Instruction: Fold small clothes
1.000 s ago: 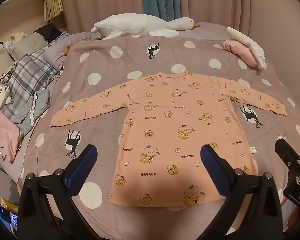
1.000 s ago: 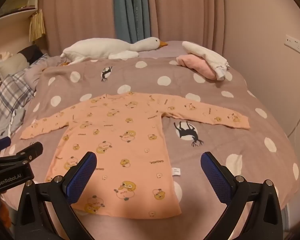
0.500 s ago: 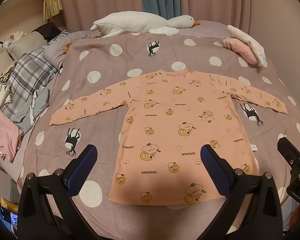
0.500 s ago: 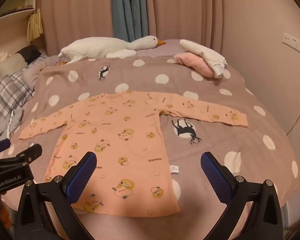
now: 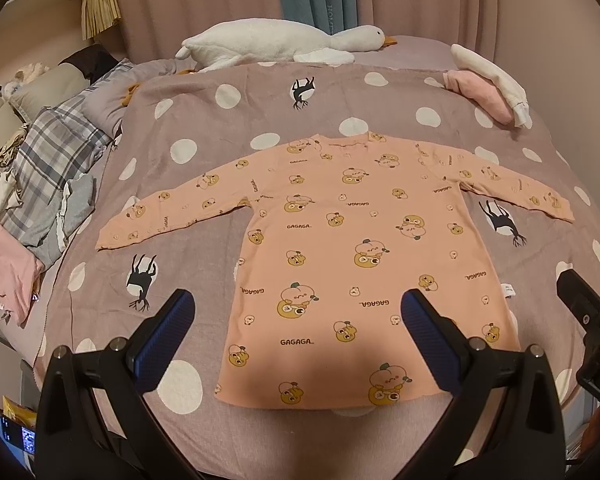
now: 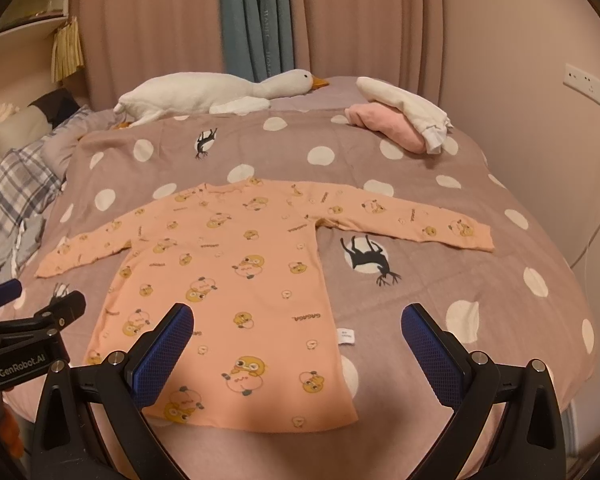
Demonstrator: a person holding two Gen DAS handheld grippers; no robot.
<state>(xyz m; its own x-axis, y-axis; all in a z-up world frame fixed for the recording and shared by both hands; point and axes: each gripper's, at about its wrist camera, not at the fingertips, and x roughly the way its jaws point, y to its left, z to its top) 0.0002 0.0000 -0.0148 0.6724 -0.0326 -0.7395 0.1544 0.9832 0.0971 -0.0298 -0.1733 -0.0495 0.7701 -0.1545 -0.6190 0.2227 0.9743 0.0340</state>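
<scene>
I find the shirt point(image 5: 364, 256) flat, thin and limp, near the bed's point(image 5: 99, 320) front edge. Both the left gripper point(image 5: 293, 326) and right gripper point(image 6: 295, 338) stand wide, empty. I judge the sleeve cuffs the best hold.

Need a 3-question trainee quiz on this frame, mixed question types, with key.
1. True or false: the orange shirt lies flat on the bed with both sleeves spread out.
2. Multiple choice: the plush goose lies A) on the shirt, B) at the far end of the bed, C) on the floor.
3. Fill in: the jaws of the left gripper and right gripper are both ____ and hold nothing.

Key: 1 true; 2 B; 3 open.
</scene>
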